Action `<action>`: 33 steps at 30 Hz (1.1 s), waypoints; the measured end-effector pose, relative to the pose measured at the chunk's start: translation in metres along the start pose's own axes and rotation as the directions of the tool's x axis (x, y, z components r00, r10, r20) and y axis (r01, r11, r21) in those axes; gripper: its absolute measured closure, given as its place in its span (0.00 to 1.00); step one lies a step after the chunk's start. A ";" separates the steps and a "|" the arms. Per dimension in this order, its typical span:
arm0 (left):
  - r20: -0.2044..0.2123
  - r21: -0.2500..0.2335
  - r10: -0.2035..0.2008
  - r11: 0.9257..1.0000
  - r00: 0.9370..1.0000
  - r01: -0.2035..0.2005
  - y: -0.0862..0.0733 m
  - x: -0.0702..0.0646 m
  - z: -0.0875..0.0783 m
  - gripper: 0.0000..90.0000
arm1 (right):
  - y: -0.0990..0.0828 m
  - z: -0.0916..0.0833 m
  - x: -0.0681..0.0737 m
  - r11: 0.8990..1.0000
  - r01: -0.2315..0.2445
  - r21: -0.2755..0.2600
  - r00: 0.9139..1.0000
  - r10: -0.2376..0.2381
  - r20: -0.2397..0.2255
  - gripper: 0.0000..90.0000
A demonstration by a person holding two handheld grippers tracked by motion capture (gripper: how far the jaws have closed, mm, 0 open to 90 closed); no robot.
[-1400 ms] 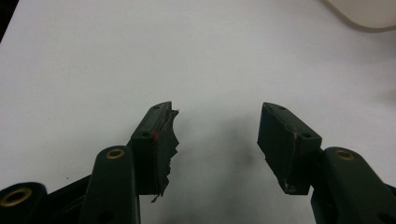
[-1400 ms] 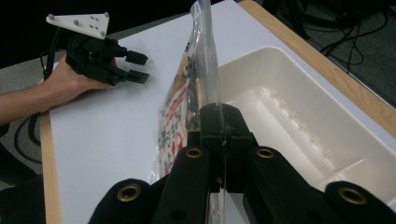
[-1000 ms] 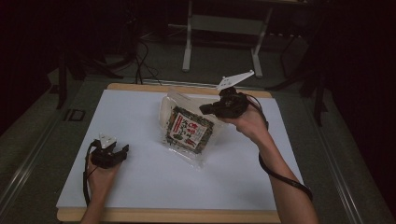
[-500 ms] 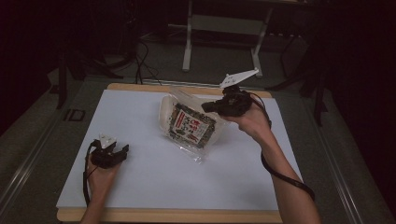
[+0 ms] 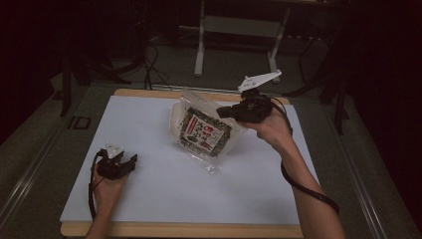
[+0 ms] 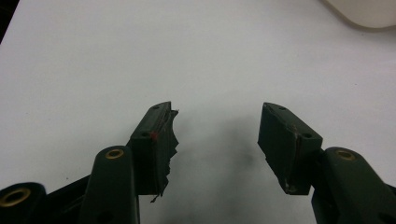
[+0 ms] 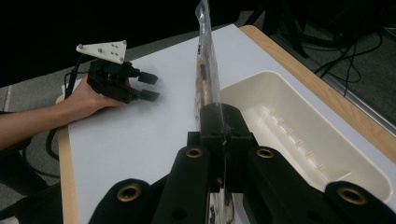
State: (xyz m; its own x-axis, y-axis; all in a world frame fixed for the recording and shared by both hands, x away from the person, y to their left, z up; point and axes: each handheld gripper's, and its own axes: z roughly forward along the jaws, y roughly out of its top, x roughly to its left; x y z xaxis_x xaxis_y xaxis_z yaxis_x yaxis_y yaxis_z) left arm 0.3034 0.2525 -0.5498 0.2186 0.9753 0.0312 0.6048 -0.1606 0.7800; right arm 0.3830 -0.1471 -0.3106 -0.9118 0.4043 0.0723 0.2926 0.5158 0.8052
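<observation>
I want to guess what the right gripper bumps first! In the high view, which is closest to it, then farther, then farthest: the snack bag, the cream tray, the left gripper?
1. Snack bag: pinched in the right gripper, hanging to its left.
2. Cream tray: on the white mat, behind the bag.
3. Left gripper: far off, near the mat's front left.

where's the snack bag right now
In the high view the snack bag hangs right of the table's centre, pinched at its edge by the right gripper, just over the cream tray near the far edge.
</observation>
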 end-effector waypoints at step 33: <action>0.002 0.003 0.001 1.000 1.000 -0.001 0.000 0.000 0.000 0.50 | 0.018 -0.024 -0.012 0.999 -0.028 -0.044 0.998 0.030 0.063 1.00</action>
State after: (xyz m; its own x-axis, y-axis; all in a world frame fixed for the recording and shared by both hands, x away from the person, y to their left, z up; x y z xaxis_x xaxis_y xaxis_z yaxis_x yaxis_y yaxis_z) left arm 0.3036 0.2522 -0.5499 0.2211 0.9748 0.0305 0.6070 -0.1621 0.7780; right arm 0.3926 -0.1605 -0.2826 -0.8824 0.4667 0.0593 0.3046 0.4709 0.8279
